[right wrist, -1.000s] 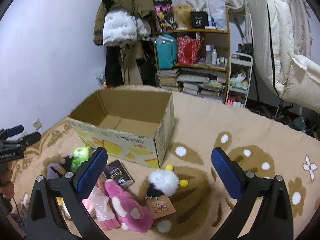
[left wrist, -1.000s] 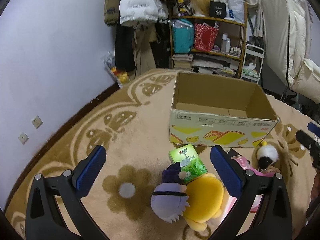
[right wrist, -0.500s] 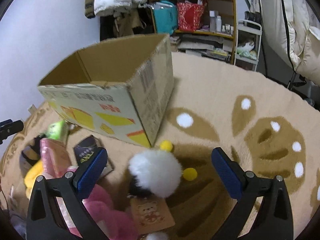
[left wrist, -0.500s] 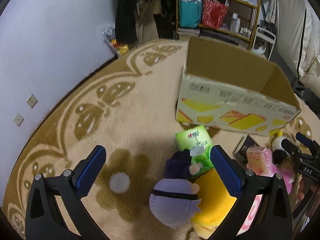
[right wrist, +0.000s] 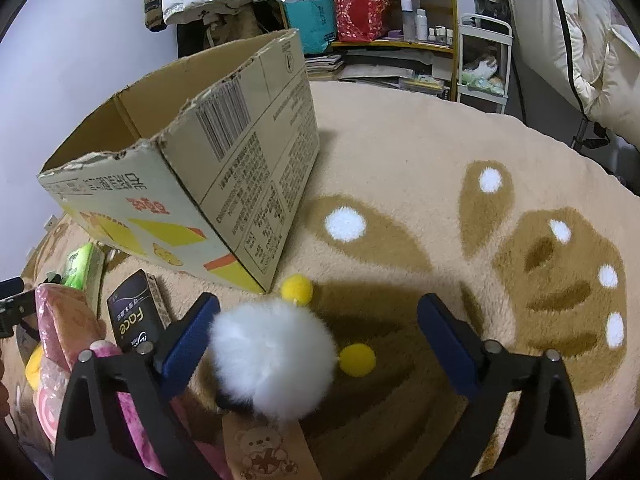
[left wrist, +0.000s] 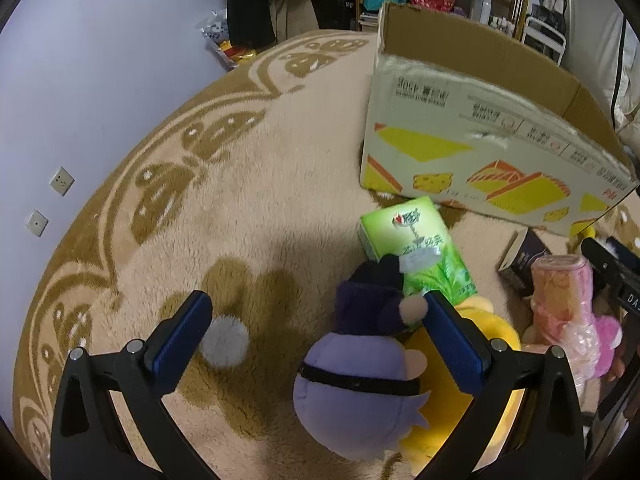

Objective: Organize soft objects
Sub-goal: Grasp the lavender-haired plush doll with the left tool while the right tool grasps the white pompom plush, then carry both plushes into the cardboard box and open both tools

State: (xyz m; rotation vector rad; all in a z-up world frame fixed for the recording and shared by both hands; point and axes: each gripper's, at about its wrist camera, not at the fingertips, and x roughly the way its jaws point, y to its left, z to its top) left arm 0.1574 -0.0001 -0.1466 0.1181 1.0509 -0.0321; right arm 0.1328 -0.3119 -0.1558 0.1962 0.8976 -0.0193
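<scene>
**Hovering over the plush pile, both pairs of fingers spread**

Looking down my left gripper, I see its blue-padded fingers wide apart and holding nothing. The purple plush doll lies on the rug between them, nearer the right finger, which reaches just beside its small hand. Its long axis runs away from me: round lavender head nearest, dark body pointing toward the cardboard box. A black band crosses the head. The doll overlaps a glossy green tissue pack and leans on a smooth yellow plush.

My right gripper also has its fingers well apart, gripping nothing. A fluffy white pompom toy sits between them, close against the left finger; I cannot tell whether they touch. Two round yellow balls stick out toward the box corner and to the right. A brown bear-printed card tag lies below it. Left of it are a dark "Face" carton and a pink wrapped plush. The rug is shaggy beige with brown patterns.
</scene>
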